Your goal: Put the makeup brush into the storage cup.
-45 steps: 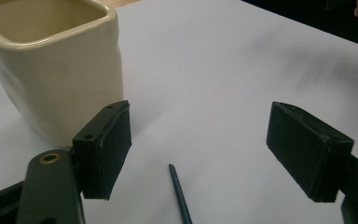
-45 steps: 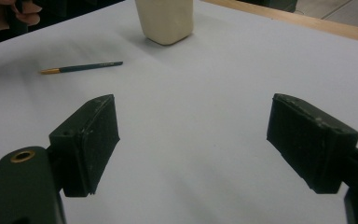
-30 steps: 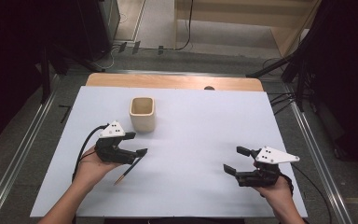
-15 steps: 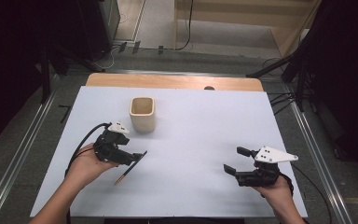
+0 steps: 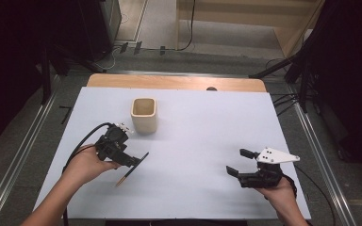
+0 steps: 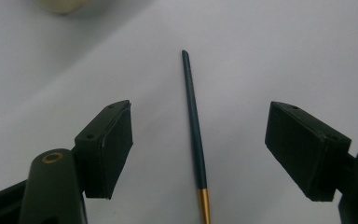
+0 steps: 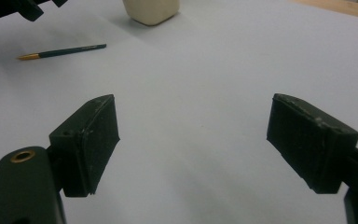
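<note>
A white rectangular table point(image 5: 202, 141) carried a cream square-sided cup point(image 5: 144, 114), open mouth up, probably the holder meant for the slim dark green brush with a gold ferrule point(image 6: 194, 135), which lay flat on the sheet near the cup. The left gripper point(image 5: 131, 159) hung over that brush, jaws spread either side, not touching. The right gripper point(image 5: 239, 163) rested well apart, jaws spread on nothing.

A white sheet point(image 5: 202, 141) covers the table point(image 5: 174, 82), and a strip of bare wood shows at the far edge. Grey floor point(image 5: 23, 150) lies on both sides, with a metal rail point(image 5: 16, 162) on the left. Black cables point(image 5: 283, 101) lie on the floor at the right.
</note>
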Available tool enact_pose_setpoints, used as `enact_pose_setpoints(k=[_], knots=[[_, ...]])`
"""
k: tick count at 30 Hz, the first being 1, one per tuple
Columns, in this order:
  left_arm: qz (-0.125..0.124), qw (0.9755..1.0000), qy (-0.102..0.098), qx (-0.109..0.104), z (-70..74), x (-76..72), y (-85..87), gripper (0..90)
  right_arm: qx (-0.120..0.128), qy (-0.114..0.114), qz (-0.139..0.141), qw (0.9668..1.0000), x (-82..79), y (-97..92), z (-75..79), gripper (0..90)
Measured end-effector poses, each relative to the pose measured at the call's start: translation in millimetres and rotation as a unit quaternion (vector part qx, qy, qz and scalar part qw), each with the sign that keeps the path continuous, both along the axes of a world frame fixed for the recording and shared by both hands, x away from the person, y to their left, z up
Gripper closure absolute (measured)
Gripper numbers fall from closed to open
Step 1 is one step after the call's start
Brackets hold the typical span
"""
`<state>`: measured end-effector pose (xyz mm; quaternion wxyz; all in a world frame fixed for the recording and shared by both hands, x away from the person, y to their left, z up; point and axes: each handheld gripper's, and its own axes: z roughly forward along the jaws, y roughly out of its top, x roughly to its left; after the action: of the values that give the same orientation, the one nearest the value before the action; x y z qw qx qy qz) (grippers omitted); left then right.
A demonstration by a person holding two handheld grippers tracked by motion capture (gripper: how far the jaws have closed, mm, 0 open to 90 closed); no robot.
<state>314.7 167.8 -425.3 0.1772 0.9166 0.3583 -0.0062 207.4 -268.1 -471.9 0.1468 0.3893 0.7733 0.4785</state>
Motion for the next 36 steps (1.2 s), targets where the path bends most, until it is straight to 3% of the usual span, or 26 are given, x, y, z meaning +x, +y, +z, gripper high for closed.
enact_pose_setpoints(k=[7,11,21,36], knots=[[-0.005,0.9995,0.014,0.029,-3.8,-0.3,-3.9,23.7,-0.007,0.003,-0.002,1.0000,-0.2,1.1,-0.3,17.7],[-0.008,0.9981,0.020,0.058,-7.6,-1.8,-7.3,26.4,-0.008,0.004,-0.006,0.9999,0.3,0.3,-0.6,17.7],[-0.005,0.9982,0.015,0.058,-9.5,-2.3,-7.5,26.4,-0.012,0.007,-0.011,0.9998,0.7,0.1,-1.3,17.7],[0.004,0.9978,0.015,0.065,-31.2,-8.8,-10.0,26.2,-0.013,0.008,-0.014,0.9998,0.7,-0.5,-1.4,17.7]])
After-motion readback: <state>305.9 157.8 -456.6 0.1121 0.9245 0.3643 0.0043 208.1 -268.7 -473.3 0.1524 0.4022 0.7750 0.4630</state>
